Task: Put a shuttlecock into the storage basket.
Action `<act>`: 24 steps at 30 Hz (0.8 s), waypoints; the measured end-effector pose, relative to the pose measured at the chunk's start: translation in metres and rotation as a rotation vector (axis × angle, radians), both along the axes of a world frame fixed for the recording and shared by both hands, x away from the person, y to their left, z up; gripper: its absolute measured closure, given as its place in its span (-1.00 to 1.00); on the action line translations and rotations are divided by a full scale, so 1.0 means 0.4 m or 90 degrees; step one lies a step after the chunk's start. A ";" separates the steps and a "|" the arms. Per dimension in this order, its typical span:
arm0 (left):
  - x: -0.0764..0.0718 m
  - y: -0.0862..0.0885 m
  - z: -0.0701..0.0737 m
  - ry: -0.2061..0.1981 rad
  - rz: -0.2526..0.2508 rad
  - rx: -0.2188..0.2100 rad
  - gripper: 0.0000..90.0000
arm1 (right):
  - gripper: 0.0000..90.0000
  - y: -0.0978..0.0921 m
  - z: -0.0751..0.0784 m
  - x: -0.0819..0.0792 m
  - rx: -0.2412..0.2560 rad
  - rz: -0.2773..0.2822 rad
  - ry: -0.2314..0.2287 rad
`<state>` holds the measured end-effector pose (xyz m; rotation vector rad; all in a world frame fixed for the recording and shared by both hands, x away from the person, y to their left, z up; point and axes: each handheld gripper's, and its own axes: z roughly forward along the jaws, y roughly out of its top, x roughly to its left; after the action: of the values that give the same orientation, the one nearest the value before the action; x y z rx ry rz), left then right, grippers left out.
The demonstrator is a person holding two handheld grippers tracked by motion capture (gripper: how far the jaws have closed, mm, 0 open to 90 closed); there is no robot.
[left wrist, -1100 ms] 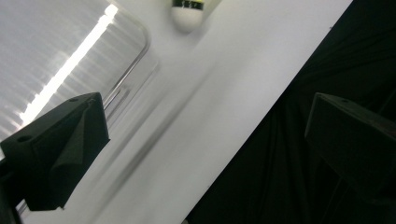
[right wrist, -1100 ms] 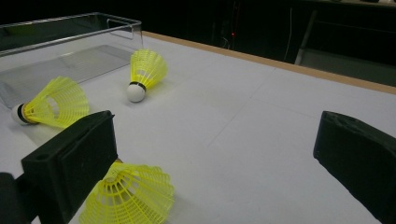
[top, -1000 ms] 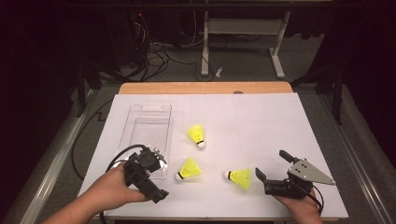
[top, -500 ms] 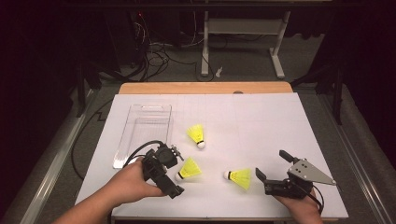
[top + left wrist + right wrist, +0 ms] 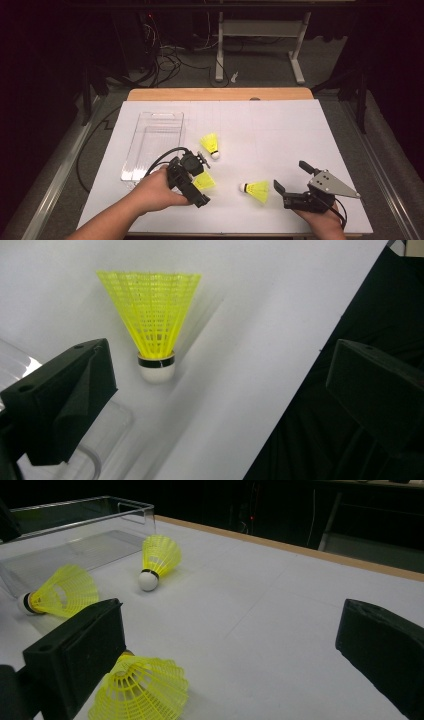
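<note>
Three yellow shuttlecocks lie on the white sheet. The far one (image 5: 210, 144) rests by the clear tray (image 5: 150, 131). My left gripper (image 5: 198, 177) stands open over the middle shuttlecock (image 5: 206, 182). In the left gripper view a shuttlecock (image 5: 150, 325) lies ahead of the spread jaws, closer to the left one, cork towards me. The third shuttlecock (image 5: 256, 190) lies just left of my right gripper (image 5: 286, 194), which is open. In the right gripper view this shuttlecock (image 5: 145, 690) sits by the left jaw, and nothing lies between the fingers.
The clear tray (image 5: 75, 535) holds nothing that I can see. A corner of it (image 5: 100, 450) shows beside my left jaw. A wooden strip (image 5: 220, 94) runs along the sheet's far edge. Cables and a desk frame (image 5: 260, 30) stand on the floor beyond.
My left gripper has moved right, from the front of the tray to the middle shuttlecock. The right gripper and the shuttlecocks have stayed where they were.
</note>
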<state>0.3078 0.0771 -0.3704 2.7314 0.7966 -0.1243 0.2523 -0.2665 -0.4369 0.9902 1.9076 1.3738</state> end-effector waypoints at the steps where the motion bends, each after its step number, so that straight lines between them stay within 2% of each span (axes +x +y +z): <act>1: 0.000 0.000 0.000 0.000 0.000 0.000 -0.98 | -1.00 0.000 0.000 0.000 0.000 0.000 0.000; 15: 0.059 -0.029 -0.043 -0.007 0.025 -0.017 -0.88 | -1.00 0.000 -0.001 0.001 0.003 0.004 0.001; 20: 0.076 -0.037 -0.054 -0.005 0.039 -0.035 -0.79 | -1.00 0.001 -0.002 0.002 0.002 0.004 0.001; 24: 0.087 -0.051 -0.063 -0.001 0.040 -0.009 -0.67 | -1.00 0.002 -0.002 0.002 0.003 0.006 0.001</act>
<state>0.3426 0.0568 -0.3955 2.6902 0.8767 -0.1150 0.2531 -0.2656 -0.4376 0.9869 1.9134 1.3841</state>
